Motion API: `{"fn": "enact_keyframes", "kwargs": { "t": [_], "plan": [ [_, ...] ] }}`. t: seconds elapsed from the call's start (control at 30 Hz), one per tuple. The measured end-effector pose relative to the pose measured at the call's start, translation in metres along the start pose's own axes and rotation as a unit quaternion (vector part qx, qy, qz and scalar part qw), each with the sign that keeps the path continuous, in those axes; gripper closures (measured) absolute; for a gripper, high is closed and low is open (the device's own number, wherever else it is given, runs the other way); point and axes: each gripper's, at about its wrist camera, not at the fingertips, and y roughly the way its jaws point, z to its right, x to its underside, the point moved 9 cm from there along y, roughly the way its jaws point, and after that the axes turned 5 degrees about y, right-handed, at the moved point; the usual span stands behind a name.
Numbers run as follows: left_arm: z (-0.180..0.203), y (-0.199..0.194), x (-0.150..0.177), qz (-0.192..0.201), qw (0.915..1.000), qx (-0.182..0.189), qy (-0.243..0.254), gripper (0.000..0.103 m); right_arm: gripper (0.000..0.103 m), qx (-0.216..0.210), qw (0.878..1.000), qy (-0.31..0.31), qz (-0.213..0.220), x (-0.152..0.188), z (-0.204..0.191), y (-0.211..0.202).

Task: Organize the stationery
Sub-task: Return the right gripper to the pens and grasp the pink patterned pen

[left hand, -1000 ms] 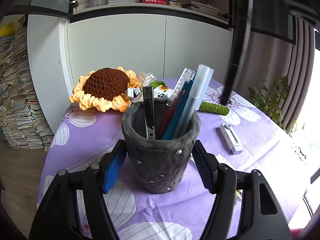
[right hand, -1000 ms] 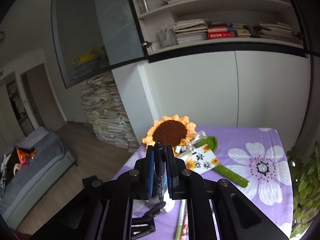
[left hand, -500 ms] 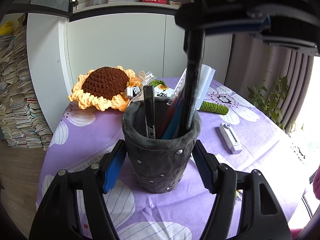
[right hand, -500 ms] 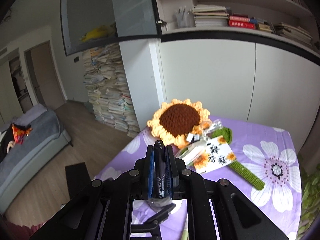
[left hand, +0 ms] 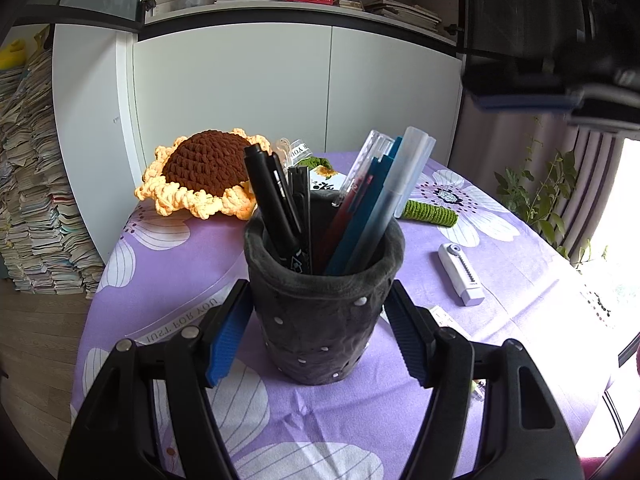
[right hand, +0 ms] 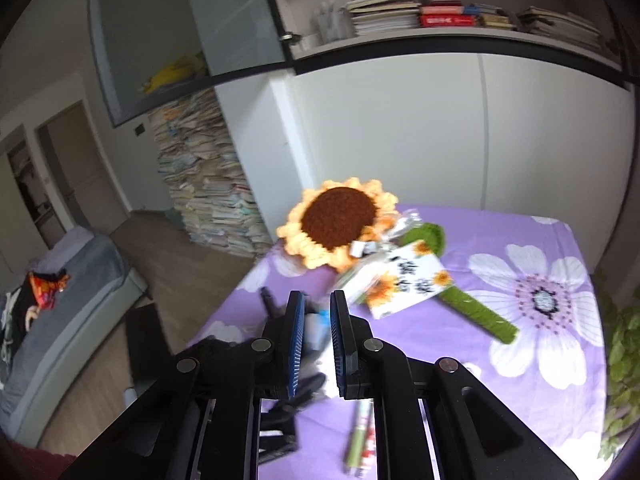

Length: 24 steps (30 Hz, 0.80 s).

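Observation:
A dark grey pen holder [left hand: 320, 312] stands on the purple flowered tablecloth [left hand: 180, 248] in the left wrist view. My left gripper [left hand: 318, 336] is shut on it, one blue pad against each side. A black marker [left hand: 272, 204] leans in the holder's left side, beside a black cutter, a red pen, blue pens and a clear tube. My right gripper [left hand: 532, 96] hangs blurred at the upper right, apart from the holder. In the right wrist view its jaws [right hand: 315, 300] stand close together with nothing between them, and the marker's top [right hand: 267, 300] shows just to their left.
A crochet sunflower [left hand: 204, 168] with a green stem [left hand: 430, 214] lies at the back of the table, a sunflower card [right hand: 404, 284] beside it. A white cutter [left hand: 460, 276], a clear ruler [left hand: 188, 320] and loose pens [right hand: 360, 436] lie nearby. Plants stand to the right.
The right gripper came down over the holder with the black marker. The marker now stands in the holder, and the right gripper has drawn off to the upper right without it. The left gripper kept still.

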Motion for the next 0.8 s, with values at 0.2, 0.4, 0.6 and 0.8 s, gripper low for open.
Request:
{"fn": "enact_keyframes", "kwargs": {
  "t": [0.2,0.4,0.6,0.8],
  "plan": [
    [0.0,0.0,0.0,0.0,1.0,0.0,0.0,0.036,0.091,0.04,0.985,0.082,-0.147,0.045,0.062,0.057],
    [0.0,0.0,0.0,0.0,1.0,0.0,0.0,0.036,0.091,0.044,0.969,0.115,-0.215,0.079,0.08,0.107],
    [0.0,0.0,0.0,0.0,1.0,0.0,0.0,0.036,0.091,0.048,0.967,0.106,-0.227,0.077,0.075,0.123],
    [0.001,-0.005,-0.002,0.012,0.9999,-0.005,0.004,0.036,0.091,0.043,0.964,0.108,-0.241,0.081,0.073,0.133]
  ]
}}
